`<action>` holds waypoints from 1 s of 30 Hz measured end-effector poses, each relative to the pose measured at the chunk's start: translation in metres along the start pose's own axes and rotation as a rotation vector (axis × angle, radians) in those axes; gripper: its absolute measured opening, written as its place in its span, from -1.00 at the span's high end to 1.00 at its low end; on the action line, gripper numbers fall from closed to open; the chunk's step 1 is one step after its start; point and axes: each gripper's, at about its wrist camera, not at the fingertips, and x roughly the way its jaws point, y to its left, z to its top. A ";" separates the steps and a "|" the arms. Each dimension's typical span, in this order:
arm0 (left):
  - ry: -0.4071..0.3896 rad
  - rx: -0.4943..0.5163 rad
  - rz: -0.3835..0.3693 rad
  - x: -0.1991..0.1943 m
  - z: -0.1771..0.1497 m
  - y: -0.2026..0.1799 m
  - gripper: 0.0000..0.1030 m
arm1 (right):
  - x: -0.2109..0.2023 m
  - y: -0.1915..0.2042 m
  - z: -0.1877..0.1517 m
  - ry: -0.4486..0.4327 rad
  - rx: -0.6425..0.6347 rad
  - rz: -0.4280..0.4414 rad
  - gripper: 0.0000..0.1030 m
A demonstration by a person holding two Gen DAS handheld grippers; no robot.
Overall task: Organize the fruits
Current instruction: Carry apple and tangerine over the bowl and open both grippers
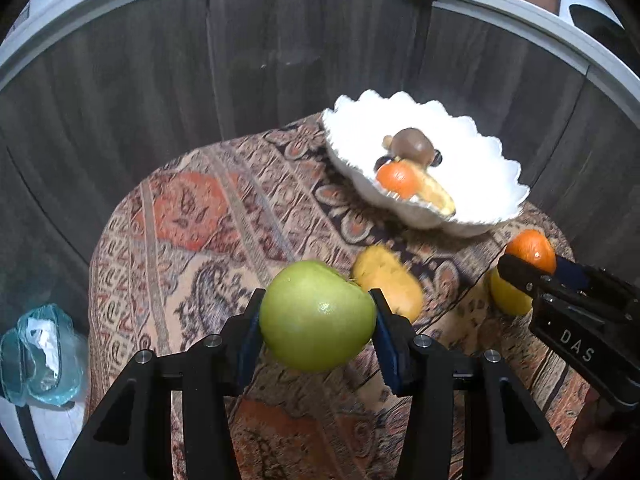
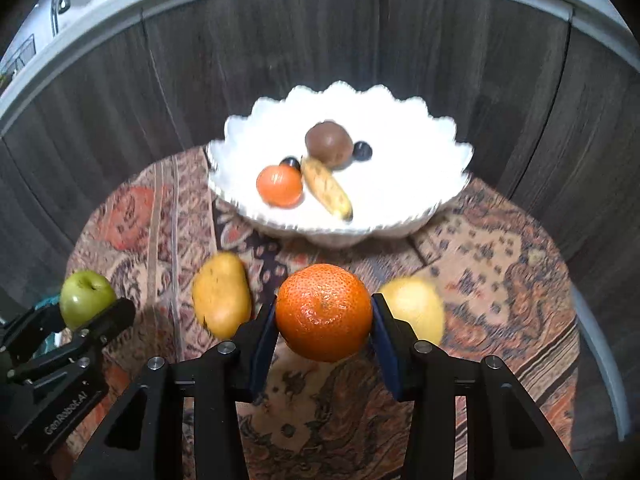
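My left gripper [image 1: 318,316] is shut on a green apple [image 1: 316,316] and holds it above the patterned cloth; the apple also shows in the right wrist view [image 2: 86,298]. My right gripper [image 2: 324,314] is shut on an orange [image 2: 324,312], also seen in the left wrist view [image 1: 530,250]. A white scalloped bowl [image 2: 420,192] stands at the far side and holds a small orange [image 2: 279,185], a banana [image 2: 326,194], a brown round fruit [image 2: 329,144] and two dark plums. A mango [image 2: 221,294] and a yellow lemon [image 2: 416,308] lie on the cloth between the grippers.
The round table is covered by a patterned cloth [image 1: 192,240]. Dark wood-panel cabinet fronts [image 1: 160,80] curve behind it. A blue glass object [image 1: 40,356] sits off the table's left edge.
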 end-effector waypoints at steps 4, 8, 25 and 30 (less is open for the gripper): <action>-0.030 0.024 -0.017 -0.004 0.022 -0.011 0.06 | -0.011 -0.010 0.016 -0.041 0.012 -0.011 0.12; -0.059 0.045 -0.035 -0.005 0.046 -0.022 0.06 | -0.018 -0.021 0.033 -0.074 0.023 -0.024 0.12; -0.089 0.126 -0.081 0.033 0.122 -0.057 0.06 | -0.003 -0.050 0.100 -0.124 0.039 -0.076 0.12; -0.076 0.146 -0.081 0.054 0.134 -0.061 0.06 | 0.017 -0.056 0.107 -0.092 0.043 -0.068 0.12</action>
